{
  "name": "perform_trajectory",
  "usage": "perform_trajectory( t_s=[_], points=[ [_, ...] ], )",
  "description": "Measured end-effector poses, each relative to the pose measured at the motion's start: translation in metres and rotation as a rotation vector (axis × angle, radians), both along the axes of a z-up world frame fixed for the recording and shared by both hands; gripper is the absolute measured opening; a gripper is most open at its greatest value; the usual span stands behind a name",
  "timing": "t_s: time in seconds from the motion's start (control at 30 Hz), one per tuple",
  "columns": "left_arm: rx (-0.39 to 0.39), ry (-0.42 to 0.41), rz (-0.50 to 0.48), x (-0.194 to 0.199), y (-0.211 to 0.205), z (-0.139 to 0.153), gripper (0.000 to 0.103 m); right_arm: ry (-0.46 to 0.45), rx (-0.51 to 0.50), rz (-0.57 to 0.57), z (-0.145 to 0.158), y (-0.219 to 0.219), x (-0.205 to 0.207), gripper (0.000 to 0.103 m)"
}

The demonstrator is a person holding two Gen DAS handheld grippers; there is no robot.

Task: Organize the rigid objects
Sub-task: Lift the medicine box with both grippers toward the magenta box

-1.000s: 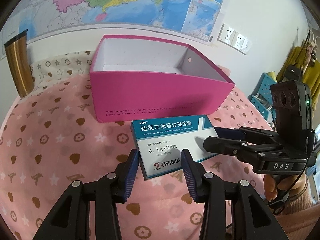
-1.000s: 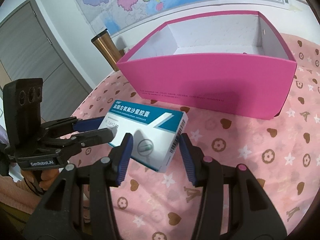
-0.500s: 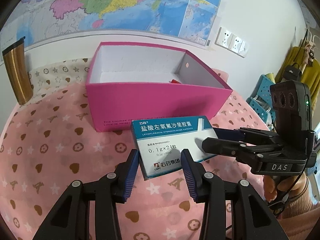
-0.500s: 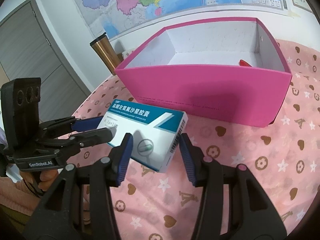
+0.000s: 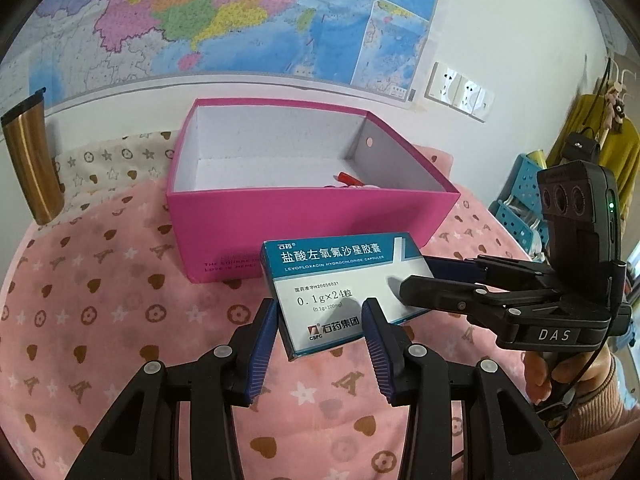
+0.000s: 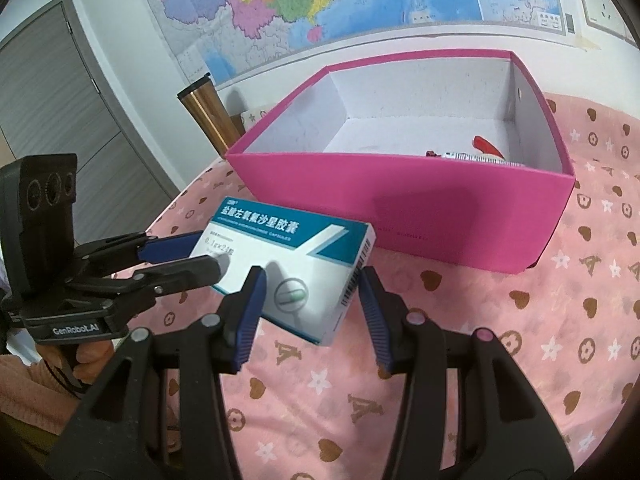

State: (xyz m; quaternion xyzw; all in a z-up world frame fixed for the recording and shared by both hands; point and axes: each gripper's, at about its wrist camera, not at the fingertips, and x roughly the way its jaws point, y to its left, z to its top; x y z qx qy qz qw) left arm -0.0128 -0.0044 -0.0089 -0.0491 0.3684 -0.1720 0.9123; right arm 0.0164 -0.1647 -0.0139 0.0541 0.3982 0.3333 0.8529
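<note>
While both tools grip it, medicine box [image 5: 340, 292] reads "LEVOFLOXACIN HYDROCHLORIDE CAPSULES".

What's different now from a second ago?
The medicine box, clamped between the left hand-held gripper and right hand-held gripper, has been lifted, so more of the pink box's inside shows, including a red item. The grips and the pink box's place are unchanged.

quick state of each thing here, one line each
white and teal cardboard medicine box: lifted off the pink cloth, held at both ends
left gripper: jaws shut on the box
right gripper: jaws shut on the box
pink cardboard storage box: open, lidless, few items inside
gold metal tumbler: upright
</note>
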Motion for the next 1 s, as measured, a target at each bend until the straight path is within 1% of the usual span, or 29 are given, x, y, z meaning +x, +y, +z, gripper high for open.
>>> perform_trajectory(
  t_s=[0.63,1.0],
  points=[
    [0.002,-0.042,-0.004,0.004,-0.003,0.010,0.043,-0.040,-0.008,-0.009,0.012,0.000,0.005,0.051],
    [0.007,-0.050,-0.003,0.010,-0.003,0.012,0.043,-0.051,-0.011,-0.009,0.016,-0.002,0.010,0.051]
  ],
)
